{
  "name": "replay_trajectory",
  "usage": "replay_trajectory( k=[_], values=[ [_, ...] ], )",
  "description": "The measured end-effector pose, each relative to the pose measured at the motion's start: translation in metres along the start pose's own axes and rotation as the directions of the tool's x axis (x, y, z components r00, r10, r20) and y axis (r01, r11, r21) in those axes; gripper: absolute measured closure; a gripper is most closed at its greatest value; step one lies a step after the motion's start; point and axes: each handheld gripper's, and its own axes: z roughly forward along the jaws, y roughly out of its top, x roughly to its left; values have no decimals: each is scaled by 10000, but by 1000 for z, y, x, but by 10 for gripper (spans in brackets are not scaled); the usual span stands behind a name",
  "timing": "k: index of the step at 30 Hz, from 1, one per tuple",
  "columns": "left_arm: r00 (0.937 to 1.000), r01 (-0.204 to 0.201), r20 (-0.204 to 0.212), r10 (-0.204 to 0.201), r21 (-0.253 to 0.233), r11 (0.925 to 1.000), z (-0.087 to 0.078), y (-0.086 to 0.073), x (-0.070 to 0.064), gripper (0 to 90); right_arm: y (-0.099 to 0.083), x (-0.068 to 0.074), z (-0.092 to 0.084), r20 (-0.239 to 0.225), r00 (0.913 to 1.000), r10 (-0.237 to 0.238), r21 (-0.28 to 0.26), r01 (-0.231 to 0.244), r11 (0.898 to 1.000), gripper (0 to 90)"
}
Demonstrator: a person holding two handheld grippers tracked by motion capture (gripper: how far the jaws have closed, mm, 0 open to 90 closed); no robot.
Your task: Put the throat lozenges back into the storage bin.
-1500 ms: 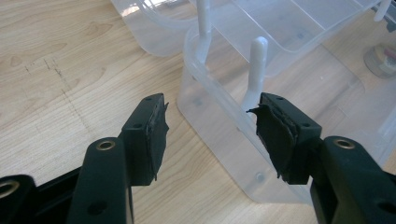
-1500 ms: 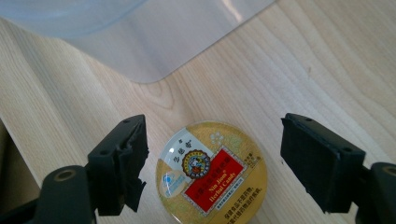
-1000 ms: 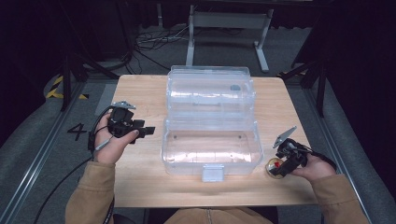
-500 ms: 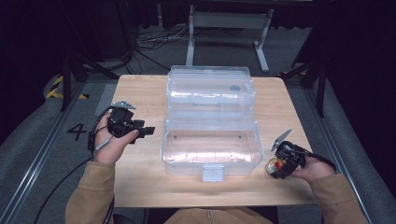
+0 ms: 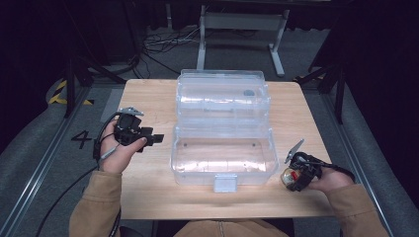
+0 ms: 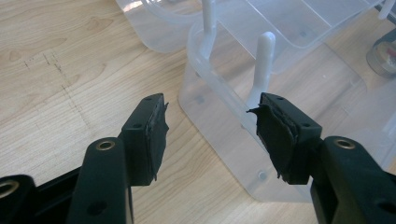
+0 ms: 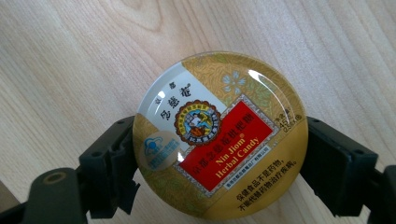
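A clear plastic storage box (image 5: pixel 222 174) stands open in the middle of the wooden table (image 5: pixel 148 94), its lid (image 5: pixel 222 96) folded back flat behind it. In the box nothing shows. My left gripper (image 5: pixel 154 138) hovers just left of the box, open and empty; in the left gripper view (image 6: pixel 210 135) its jaws point at the box's side wall (image 6: pixel 224 126). By the box's front right corner, my right gripper (image 5: pixel 292 179) is shut on a round gold candy tin (image 5: pixel 287 176). The tin (image 7: pixel 219 135) has a red label, and my right gripper (image 7: pixel 219 163) clamps its rim low over the wood.
A white latch (image 5: pixel 226 183) sticks out from the box's front wall near the table's front edge. Bare wood lies to the left of the box and along its right side. Dark floor, cables and a metal stand (image 5: pixel 242 29) lie beyond the table.
My right gripper has shifted slightly left and nearer with the tin. The left gripper and the box have not moved.
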Motion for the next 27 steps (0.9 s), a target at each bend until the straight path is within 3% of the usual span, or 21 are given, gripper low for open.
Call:
replay_trajectory(
  k=[15, 27],
  values=[
    [10000, 35, -7, -35, 3, 10000, 0, 0, 1, 432, 1, -1, -2, 106, 9999, 78, 42, -78, 10000, 196],
    [10000, 56, 4, -56, 23, 10000, 1, 0, 1, 432, -2, -3, -24, 109, 9996, 254, -1053, -241, 9942, 196]
  ],
)
